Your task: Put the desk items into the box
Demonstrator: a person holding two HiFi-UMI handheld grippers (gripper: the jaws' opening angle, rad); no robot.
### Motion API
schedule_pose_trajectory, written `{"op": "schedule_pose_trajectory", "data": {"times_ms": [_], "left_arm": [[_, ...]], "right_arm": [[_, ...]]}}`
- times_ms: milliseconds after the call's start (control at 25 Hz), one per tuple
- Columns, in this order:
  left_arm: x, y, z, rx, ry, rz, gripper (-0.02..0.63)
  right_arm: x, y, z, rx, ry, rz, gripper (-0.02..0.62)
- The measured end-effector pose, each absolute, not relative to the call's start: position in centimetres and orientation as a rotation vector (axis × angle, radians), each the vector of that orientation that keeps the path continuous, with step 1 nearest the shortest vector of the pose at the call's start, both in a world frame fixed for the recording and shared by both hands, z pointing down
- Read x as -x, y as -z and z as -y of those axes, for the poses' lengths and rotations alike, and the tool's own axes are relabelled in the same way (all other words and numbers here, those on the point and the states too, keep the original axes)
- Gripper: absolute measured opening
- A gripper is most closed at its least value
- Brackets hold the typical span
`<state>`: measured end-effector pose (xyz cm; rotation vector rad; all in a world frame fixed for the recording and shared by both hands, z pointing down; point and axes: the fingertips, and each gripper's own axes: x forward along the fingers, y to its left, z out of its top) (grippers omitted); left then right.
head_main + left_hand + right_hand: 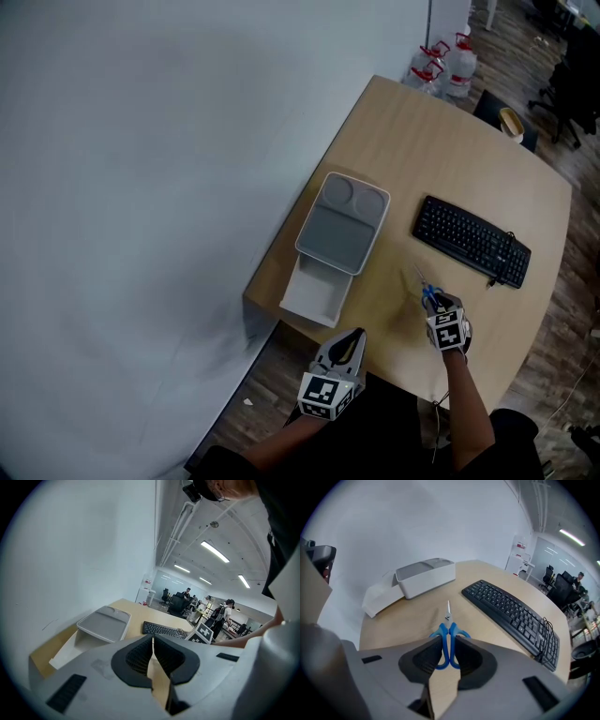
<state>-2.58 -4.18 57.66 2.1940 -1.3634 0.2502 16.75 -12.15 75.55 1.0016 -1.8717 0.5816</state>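
Observation:
Blue-handled scissors (448, 634) sit between the pads of my right gripper (448, 649), which is shut on the handle loops. The blades point away over the wooden desk (408, 620). In the head view the scissors (426, 292) and right gripper (433, 302) are near the desk's front, just before the keyboard. The white box (313, 293) stands at the desk's left edge, its grey lid (342, 223) slid back so the near part is uncovered. My left gripper (352, 343) hangs off the desk's near edge, shut and empty; its pads (140, 656) meet.
A black keyboard (472, 240) with a cable lies to the right of the box. Water bottles (445, 62) stand on the floor beyond the desk's far corner. An office chair (565, 82) is at the back right. A white wall runs along the left.

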Motion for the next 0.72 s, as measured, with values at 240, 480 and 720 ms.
{"op": "schedule_pose_trajectory", "data": {"times_ms": [240,480,720], "left_arm": [[4.4,-56.0,2.6,-2.225,-0.209,1.376,0.021],[6.2,-54.3,1.6,-2.277,-0.155,1.394,0.021],[8.8,-53.2,0.3,-2.264,-0.12,1.461,0.021]], "right_arm": [[-15.1,-72.3,11.1,-1.042,-0.536,1.896,0.143],[-11.7,-69.8,10.6,-1.025,-0.477,1.931,0.143],[-7.6,-67.9,10.3,-0.969,-0.403,1.978,0.143]]}}
